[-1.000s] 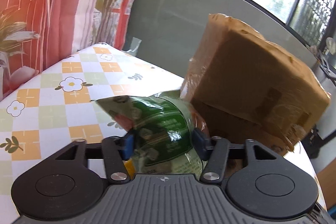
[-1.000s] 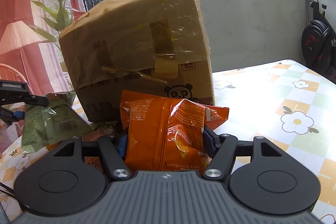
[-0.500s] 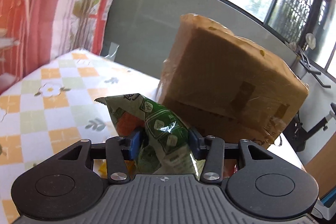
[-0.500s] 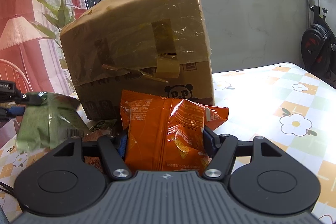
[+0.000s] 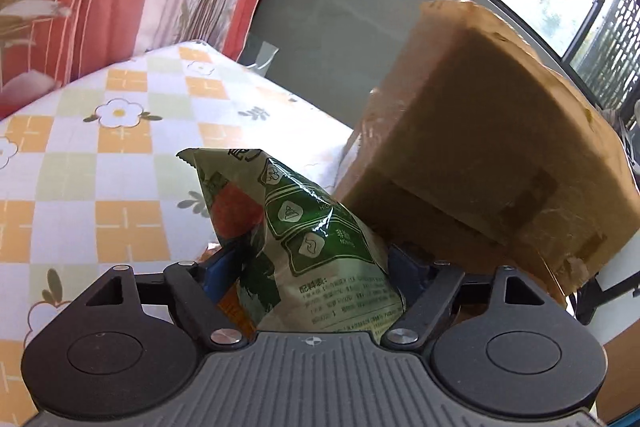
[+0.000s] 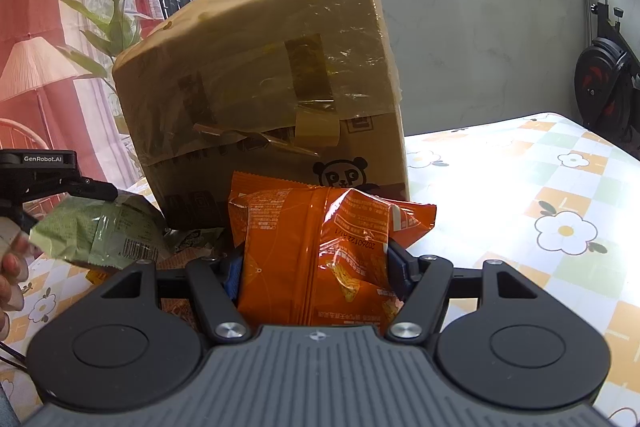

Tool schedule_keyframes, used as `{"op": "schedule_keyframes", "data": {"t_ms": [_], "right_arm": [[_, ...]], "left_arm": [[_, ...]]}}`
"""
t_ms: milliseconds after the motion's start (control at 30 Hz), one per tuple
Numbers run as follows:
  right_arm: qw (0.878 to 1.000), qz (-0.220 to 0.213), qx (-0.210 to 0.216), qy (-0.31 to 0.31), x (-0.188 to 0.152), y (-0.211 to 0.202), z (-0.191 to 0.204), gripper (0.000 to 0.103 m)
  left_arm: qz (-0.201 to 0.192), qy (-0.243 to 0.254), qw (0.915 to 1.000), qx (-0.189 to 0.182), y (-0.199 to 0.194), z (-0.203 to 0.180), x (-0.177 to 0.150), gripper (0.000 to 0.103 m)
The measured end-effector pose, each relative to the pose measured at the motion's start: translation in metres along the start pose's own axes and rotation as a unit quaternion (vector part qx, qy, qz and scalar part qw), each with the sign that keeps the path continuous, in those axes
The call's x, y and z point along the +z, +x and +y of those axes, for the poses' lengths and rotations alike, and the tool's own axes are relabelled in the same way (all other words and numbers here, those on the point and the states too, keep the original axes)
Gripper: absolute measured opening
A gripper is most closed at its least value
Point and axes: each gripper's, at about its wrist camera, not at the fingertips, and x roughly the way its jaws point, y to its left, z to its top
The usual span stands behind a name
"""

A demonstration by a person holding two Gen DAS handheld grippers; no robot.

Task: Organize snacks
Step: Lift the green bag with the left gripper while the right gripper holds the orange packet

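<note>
Left tool (image 5: 308,267) opening, green snack bag (image 5: 304,239) between pads; right tool (image 6: 316,267) clamping orange snack bag (image 6: 320,247).

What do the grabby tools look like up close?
Each gripper is black and grey: a ribbed grey body, two round black discs, black linkage arms with silver screws and blue finger pads. The left gripper looks the same; in the right wrist view its side reads "GenRobot.AI". No sleeve shows.
</note>
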Motion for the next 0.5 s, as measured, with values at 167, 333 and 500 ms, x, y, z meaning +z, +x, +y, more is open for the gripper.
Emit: {"op": "schedule_keyframes", "data": {"t_ms": [167, 333, 500], "right_arm": [[1.000, 0.000, 0.000, 0.001, 0.000, 0.000, 0.000, 0.068], [1.000, 0.000, 0.000, 0.001, 0.000, 0.000, 0.000, 0.068], [1.000, -0.001, 0.000, 0.001, 0.000, 0.000, 0.000, 0.068]], "left_arm": [[0.009, -0.021, 0.9997, 0.002, 0.005, 0.006, -0.001, 0.086], [0.013, -0.029, 0.9995, -0.003, 0.006, 0.006, -0.001, 0.085], [-0.003, 0.006, 0.9999, -0.015, -0.005, 0.005, -0.003, 0.062]]}}
